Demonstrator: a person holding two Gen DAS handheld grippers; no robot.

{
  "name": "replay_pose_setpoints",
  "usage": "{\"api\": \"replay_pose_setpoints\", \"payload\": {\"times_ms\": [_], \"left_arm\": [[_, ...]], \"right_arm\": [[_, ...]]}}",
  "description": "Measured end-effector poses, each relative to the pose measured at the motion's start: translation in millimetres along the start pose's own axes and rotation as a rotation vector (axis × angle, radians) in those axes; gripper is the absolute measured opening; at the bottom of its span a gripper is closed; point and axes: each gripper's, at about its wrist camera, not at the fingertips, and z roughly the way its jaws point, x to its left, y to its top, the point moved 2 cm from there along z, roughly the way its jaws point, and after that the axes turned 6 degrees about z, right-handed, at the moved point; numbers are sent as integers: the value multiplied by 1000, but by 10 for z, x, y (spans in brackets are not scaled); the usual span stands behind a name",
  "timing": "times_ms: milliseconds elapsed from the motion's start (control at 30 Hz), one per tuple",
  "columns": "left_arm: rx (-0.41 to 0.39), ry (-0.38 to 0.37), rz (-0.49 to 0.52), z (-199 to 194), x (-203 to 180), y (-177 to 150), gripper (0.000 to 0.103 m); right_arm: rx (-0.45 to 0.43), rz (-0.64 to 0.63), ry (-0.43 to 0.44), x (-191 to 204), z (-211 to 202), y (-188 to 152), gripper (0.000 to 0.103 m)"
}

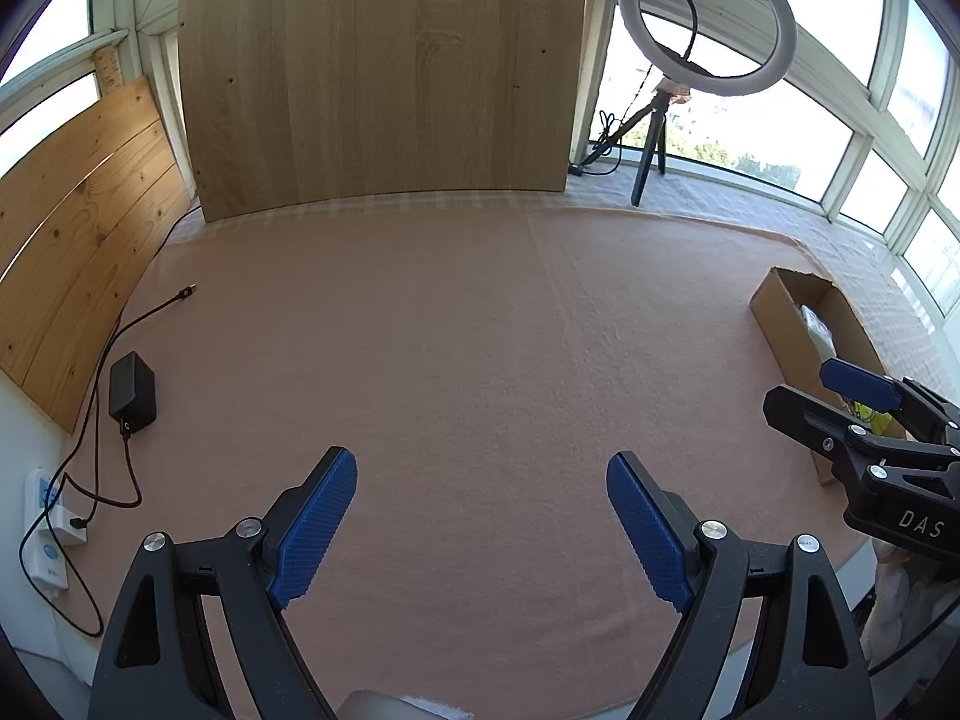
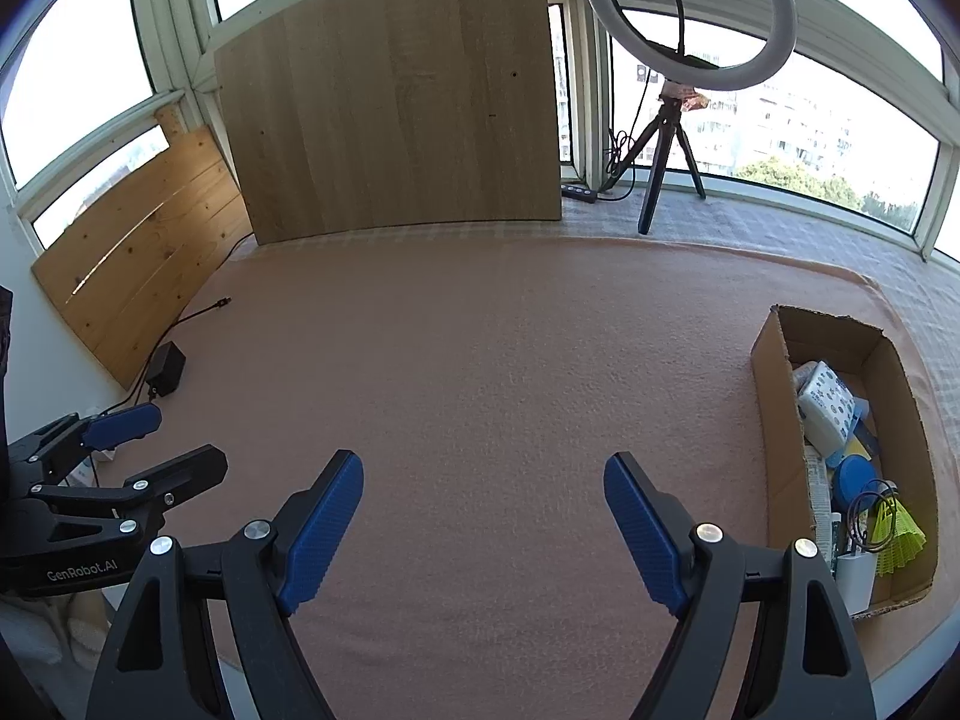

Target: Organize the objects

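You are holding the left claw (image 1: 480,525) and right claw (image 2: 483,525) spread wide and gripping nothing above the bare pink bench (image 2: 480,360), while the small objects are lying gathered inside the cardboard box (image 2: 780,396) at its right edge, fitting either sorting finished or unpacking pending.

Both hand-held grippers (image 1: 482,531) (image 2: 483,531) wide apart, empty.

My left gripper (image 1: 482,531) and right gripper (image 2: 483,531) were matte black frames with silver screw heads and ridged blue pads (image 1: 312,531) on the fingers. White lettering marked the bodies: "DAS" on one, "GenRobot.AI" on the other.
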Motion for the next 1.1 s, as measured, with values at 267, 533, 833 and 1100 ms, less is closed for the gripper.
{"api": "replay_pose_setpoints", "payload": {"times_ms": [267,533,833,1100], "left_arm": [[2,-2,0,6,-10,-4,88],[2,-2,-2,5,-28,-11,88],[3,-2,2,2,-59,-9,88],[3,-4,1,31,-58,-7,90]], "right_arm": [[6,8,3,-18,5,-5,79],[12,19,4,-49,10,-24,79],[18,27,4,-75,13,-46,79],[32,38,5,-95,56,-69,79]]}}
